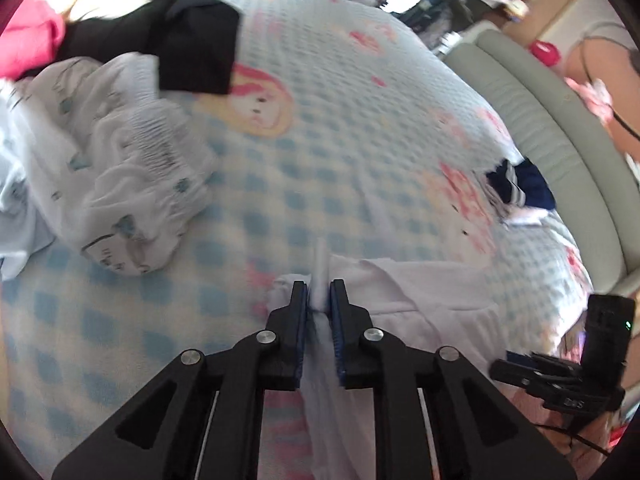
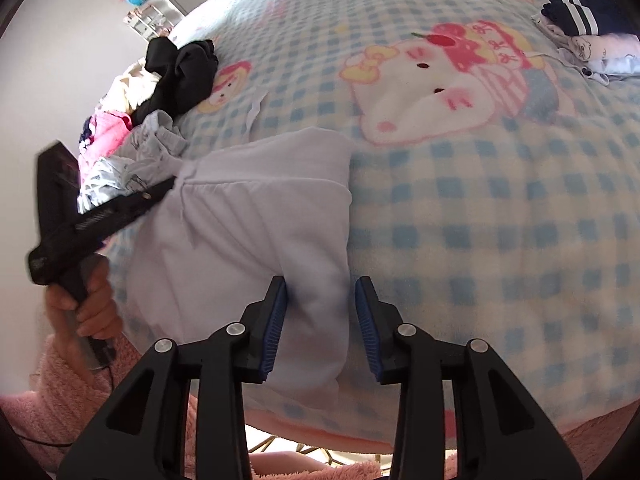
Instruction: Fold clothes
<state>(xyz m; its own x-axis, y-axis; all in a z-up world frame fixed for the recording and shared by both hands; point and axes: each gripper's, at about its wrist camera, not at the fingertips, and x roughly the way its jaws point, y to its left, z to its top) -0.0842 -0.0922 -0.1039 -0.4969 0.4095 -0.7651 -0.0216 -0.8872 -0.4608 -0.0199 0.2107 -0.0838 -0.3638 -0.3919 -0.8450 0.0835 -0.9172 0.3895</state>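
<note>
A pale lilac-white garment (image 2: 256, 232) lies partly folded on the blue checked cartoon blanket (image 2: 500, 208) near the front edge. My left gripper (image 1: 319, 292) is shut on a bunched fold of this garment (image 1: 420, 292); it also shows in the right wrist view (image 2: 164, 188) at the garment's left corner. My right gripper (image 2: 320, 300) is open, its jaws on either side of the garment's near right edge, with cloth between the pads. In the left wrist view the right gripper (image 1: 560, 376) shows at the lower right.
A heap of unfolded clothes lies at the left: white printed cloth (image 1: 132, 184), a black garment (image 1: 196, 48), pink cloth (image 1: 32, 40). A small stack with a navy striped item (image 2: 576, 8) sits at the far right. A padded grey-green bed rail (image 1: 560, 128) borders the bed.
</note>
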